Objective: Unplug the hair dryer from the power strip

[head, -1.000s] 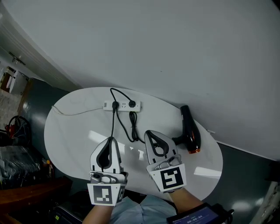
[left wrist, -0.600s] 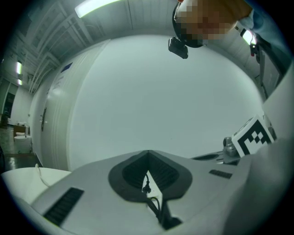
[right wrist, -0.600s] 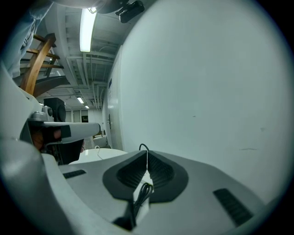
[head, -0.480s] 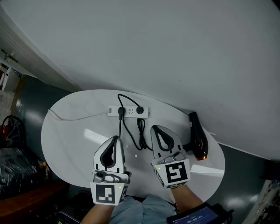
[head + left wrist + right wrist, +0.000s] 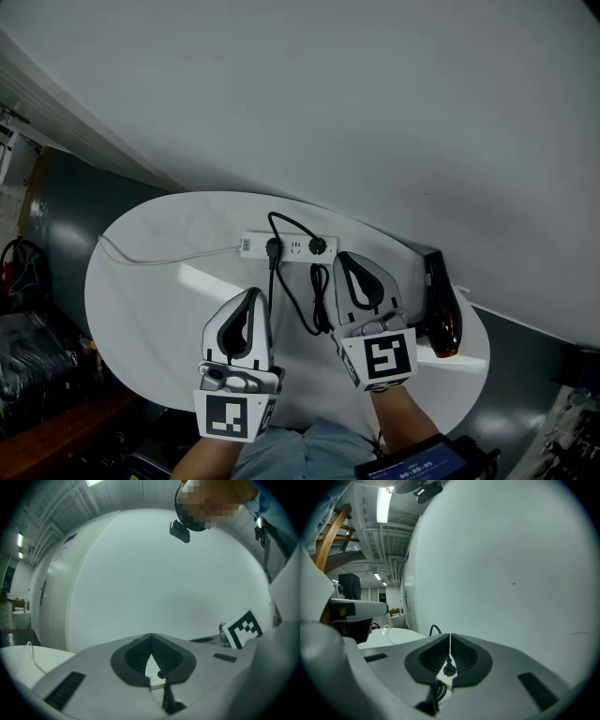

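Reaching, head view: left gripper and right gripper hover over the table, short of the power strip; the hair dryer lies at right, not yet unplugged.
Left gripper view: jaws pressed together, empty.
Right gripper view: jaws pressed together, empty; black plug straight ahead, probably the dryer's.
Next: spread the jaws, pinch the black plug, brace the power strip.

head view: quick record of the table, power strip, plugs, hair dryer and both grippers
table: white oval table
power strip: white power strip near the far edge, white cable trailing left
plugs: two black plugs seated in the strip
hair dryer: black hair dryer lying at the right end
left gripper: left gripper shut, empty
right gripper: right gripper shut, empty, tips near the strip's right end
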Action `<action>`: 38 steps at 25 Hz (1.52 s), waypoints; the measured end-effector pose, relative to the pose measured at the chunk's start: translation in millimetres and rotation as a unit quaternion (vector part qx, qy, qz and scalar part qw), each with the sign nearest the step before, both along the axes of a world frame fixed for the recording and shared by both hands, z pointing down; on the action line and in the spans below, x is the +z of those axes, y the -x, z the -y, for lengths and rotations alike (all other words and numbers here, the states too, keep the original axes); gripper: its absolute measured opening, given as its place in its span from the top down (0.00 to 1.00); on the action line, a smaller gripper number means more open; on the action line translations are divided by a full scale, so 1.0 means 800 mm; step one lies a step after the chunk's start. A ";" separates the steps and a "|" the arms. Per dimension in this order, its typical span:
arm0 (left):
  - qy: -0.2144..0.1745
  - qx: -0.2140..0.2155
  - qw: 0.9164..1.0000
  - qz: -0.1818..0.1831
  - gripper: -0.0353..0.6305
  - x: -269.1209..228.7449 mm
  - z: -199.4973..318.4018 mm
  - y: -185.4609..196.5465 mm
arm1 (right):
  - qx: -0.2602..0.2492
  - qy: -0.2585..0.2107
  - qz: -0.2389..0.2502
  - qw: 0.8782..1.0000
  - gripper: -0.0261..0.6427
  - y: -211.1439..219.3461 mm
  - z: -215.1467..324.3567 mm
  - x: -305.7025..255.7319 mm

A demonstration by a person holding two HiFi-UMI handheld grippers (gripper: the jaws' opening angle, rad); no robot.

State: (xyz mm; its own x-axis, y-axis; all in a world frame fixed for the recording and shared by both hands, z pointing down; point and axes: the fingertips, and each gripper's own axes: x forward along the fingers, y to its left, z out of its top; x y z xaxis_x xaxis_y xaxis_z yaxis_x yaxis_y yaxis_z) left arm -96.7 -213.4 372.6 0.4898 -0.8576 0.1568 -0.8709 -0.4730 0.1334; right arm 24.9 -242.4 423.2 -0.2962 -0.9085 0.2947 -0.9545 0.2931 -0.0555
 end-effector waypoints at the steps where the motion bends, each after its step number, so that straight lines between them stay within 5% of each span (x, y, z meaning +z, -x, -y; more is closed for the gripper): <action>1: 0.003 -0.001 1.000 0.000 0.95 0.003 0.004 0.001 | -0.001 0.003 0.000 1.000 0.96 0.001 0.004 0.005; 15: 0.000 0.006 1.000 0.010 0.95 0.028 0.021 0.010 | -0.022 0.040 0.000 0.999 0.93 0.017 0.009 0.060; 19: 0.004 0.006 1.000 0.010 0.95 0.035 0.024 0.011 | -0.030 0.051 0.001 0.998 0.78 0.022 0.012 0.072; 38: 0.039 0.000 0.999 0.007 0.95 0.070 0.044 0.019 | -0.029 0.089 -0.009 0.996 0.78 0.033 0.037 0.121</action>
State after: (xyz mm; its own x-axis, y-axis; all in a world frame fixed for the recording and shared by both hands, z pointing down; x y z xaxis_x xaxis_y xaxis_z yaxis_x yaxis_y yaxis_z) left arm -111.9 -248.4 428.3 0.4873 -0.8426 0.2293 -0.8728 -0.4618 0.1582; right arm -1.3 -272.4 520.4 -0.3393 -0.8230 0.4556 -0.9377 0.3344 -0.0943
